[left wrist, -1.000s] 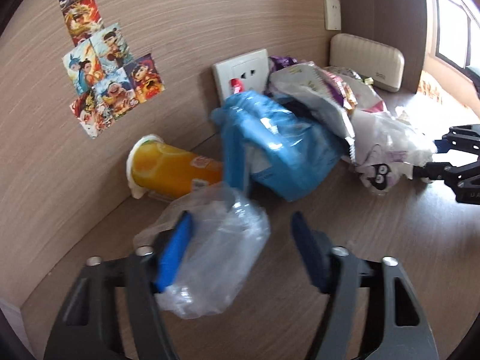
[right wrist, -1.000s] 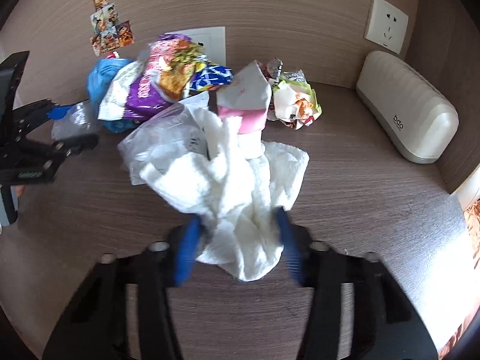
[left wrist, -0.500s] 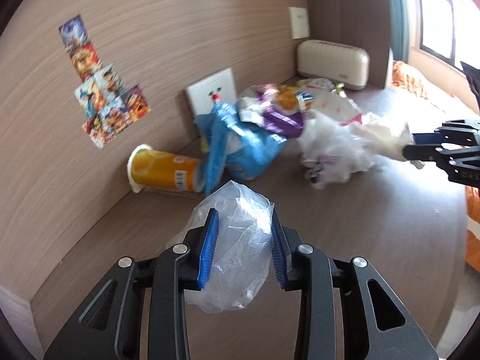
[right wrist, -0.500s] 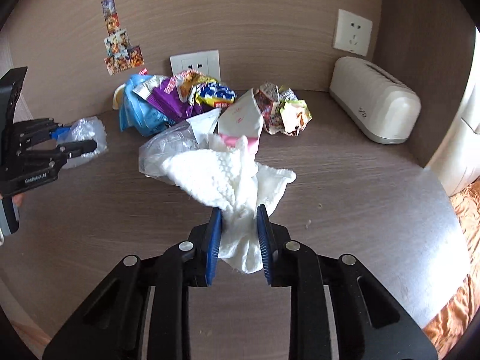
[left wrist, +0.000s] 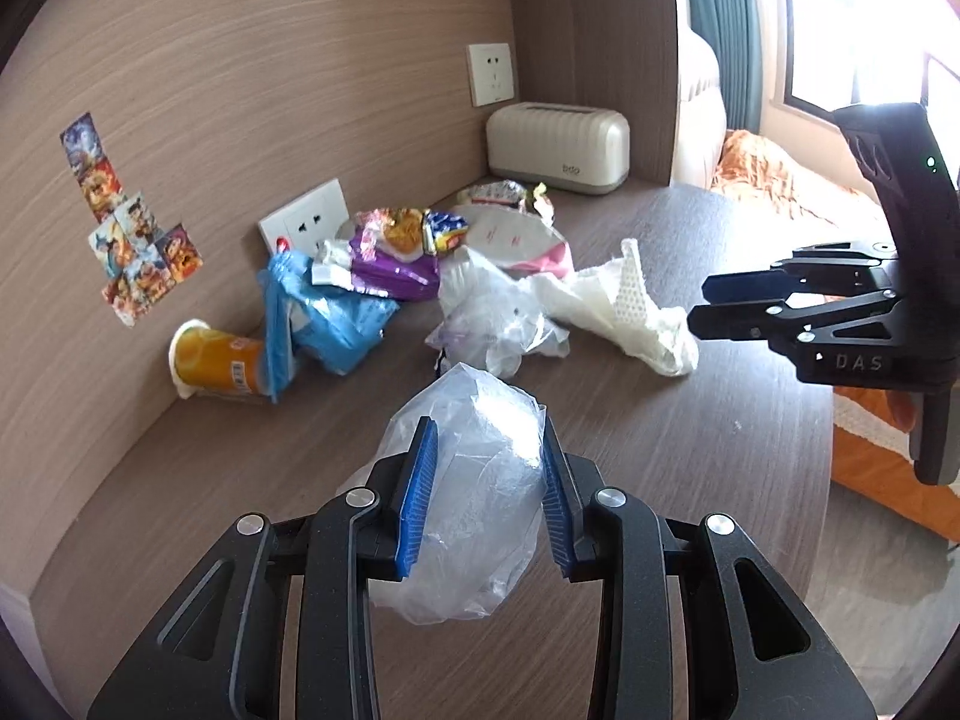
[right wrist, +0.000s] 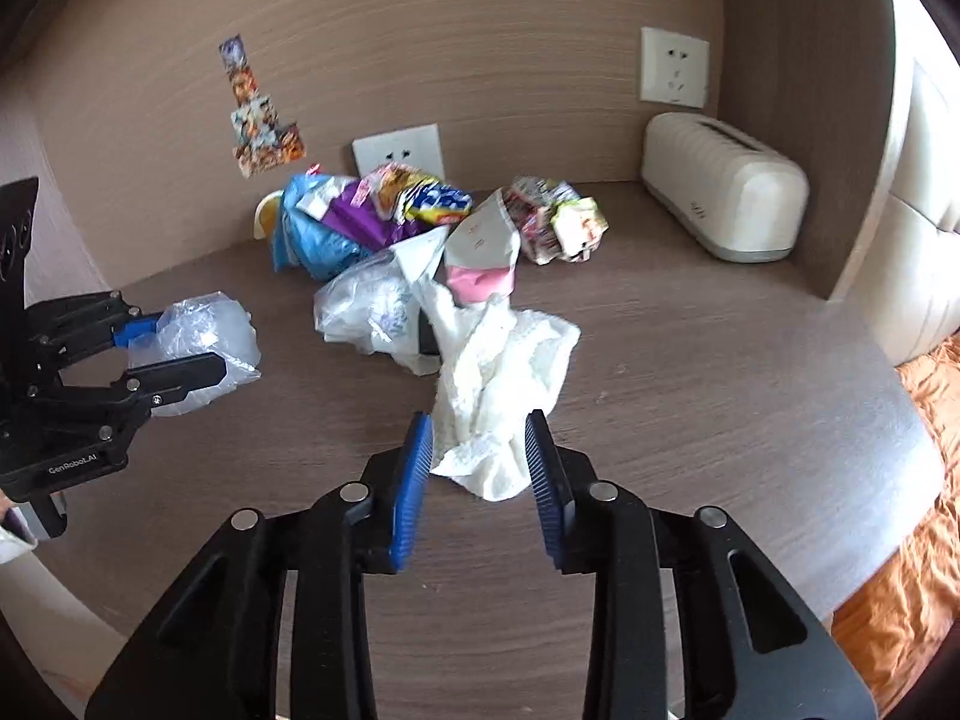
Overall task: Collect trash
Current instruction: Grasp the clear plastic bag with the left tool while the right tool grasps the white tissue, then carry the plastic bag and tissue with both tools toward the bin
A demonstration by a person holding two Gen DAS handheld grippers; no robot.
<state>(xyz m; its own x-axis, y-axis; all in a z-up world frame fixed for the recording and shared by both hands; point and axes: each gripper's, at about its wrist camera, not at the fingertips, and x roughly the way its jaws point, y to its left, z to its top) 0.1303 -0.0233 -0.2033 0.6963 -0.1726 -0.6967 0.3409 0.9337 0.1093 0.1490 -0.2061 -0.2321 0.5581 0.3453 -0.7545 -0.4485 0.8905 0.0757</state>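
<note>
Our left claw [left wrist: 489,492] is clamped on a crumpled clear plastic bag [left wrist: 480,480], held off the brown surface [left wrist: 690,450]. Our right claw [right wrist: 477,480] is opening, white paper towel [right wrist: 504,372] between its jaws, trailing back to the wrapper pile [right wrist: 384,210] by the wall outlet [right wrist: 399,150].
</note>
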